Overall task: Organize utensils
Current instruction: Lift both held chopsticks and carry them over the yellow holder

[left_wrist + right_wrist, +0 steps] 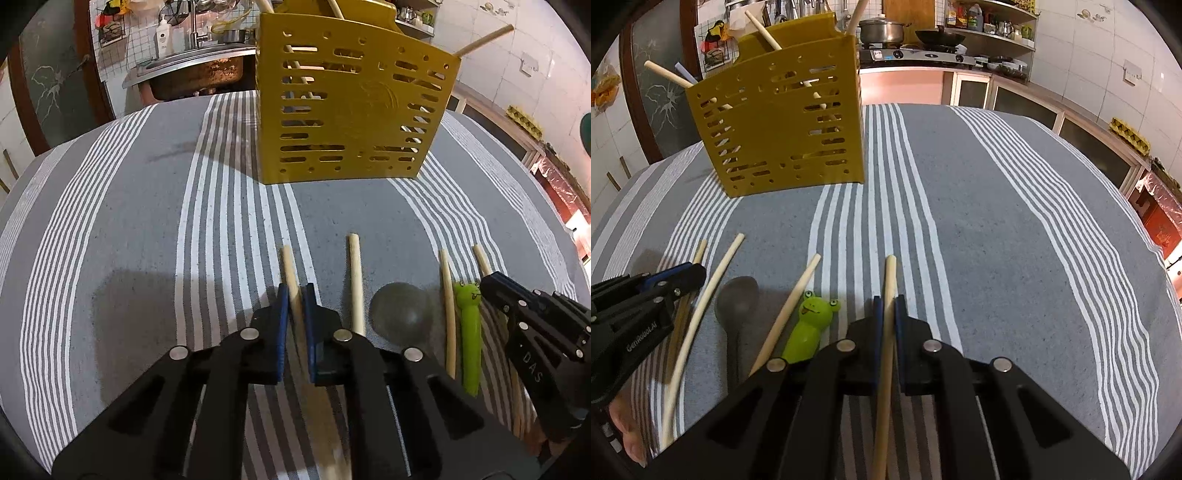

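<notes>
The left gripper (295,295) clamps one stick (291,277); the right gripper (889,302) clamps another (889,280); both sticks lie on the cloth (997,221), seemingly gripped for lifting into the rack (347,110) beyond, which already holds sticks.

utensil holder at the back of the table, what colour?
Mustard yellow, with slotted and round perforations. The utensil holder shows best in the left wrist view.
</notes>
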{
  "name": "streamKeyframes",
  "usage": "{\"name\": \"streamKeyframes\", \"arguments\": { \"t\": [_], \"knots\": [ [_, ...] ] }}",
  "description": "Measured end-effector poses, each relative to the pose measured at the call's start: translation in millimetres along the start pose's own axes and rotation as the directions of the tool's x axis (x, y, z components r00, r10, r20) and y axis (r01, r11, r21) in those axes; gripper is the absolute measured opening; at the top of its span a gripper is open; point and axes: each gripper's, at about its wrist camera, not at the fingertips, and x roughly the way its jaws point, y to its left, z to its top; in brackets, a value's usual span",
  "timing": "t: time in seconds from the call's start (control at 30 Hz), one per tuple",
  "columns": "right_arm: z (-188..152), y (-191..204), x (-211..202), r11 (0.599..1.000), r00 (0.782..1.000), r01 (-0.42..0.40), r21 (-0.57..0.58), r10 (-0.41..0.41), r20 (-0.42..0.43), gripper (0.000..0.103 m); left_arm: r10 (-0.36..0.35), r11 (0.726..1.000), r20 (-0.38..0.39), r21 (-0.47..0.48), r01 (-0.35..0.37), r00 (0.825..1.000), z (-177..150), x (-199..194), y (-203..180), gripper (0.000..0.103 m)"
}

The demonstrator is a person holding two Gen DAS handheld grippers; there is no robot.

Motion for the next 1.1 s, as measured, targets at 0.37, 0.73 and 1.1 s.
{"name": "streamKeyframes", "arguments": {
  "t": [0.37,0.73,1.1],
  "knots": [
    [-0.3,-3.6,-11.5,1.000,0.999,-0.014,0.014,0.014,0.049,0.006,-0.012,1.000,0.069,-0.014,0.013,0.998,1.7,-14.2,3.7,0.004],
    [6.0,-9.3,-36.7,0.998,0.986,-0.051,0.043,0.044,0.161,0.006,0.006,1.000,0.230,-0.028,0.000,0.973,11.5,-51.6,12.7,0.005],
    [9.7,-17.0,-55.7,0.991,0.953,-0.111,0.077,0.084,0.291,0.006,0.004,0.999,0.313,-0.044,0.010,0.950,15.1,-70.9,21.0,0.005]
  ]
}}
